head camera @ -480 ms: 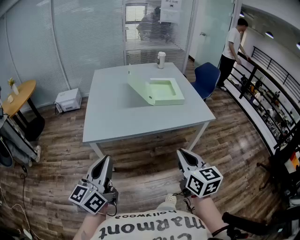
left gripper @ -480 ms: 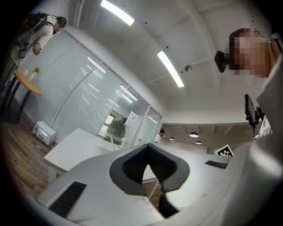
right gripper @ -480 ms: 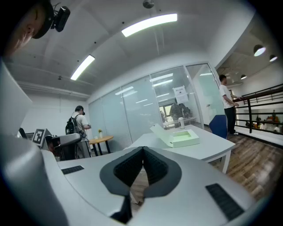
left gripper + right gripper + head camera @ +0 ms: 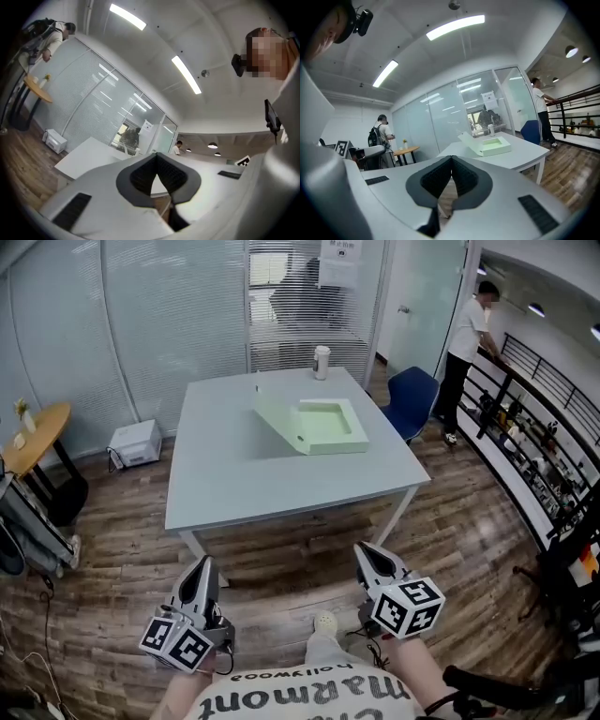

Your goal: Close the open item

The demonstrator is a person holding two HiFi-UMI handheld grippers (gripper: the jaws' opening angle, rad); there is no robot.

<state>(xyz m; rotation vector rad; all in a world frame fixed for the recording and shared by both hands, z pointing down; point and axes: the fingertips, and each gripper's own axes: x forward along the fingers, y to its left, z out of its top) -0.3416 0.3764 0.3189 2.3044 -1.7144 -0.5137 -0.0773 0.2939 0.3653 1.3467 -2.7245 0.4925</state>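
While left tongs (image 4: 203,564) and right tongs (image 4: 362,549) are shut empty, box lid (image 4: 277,415) leans leftward.

Left tool (image 4: 157,155) jaws together at the tips — empty, white table (image 4: 86,153) beyond, glass wall (image 4: 84,98) behind
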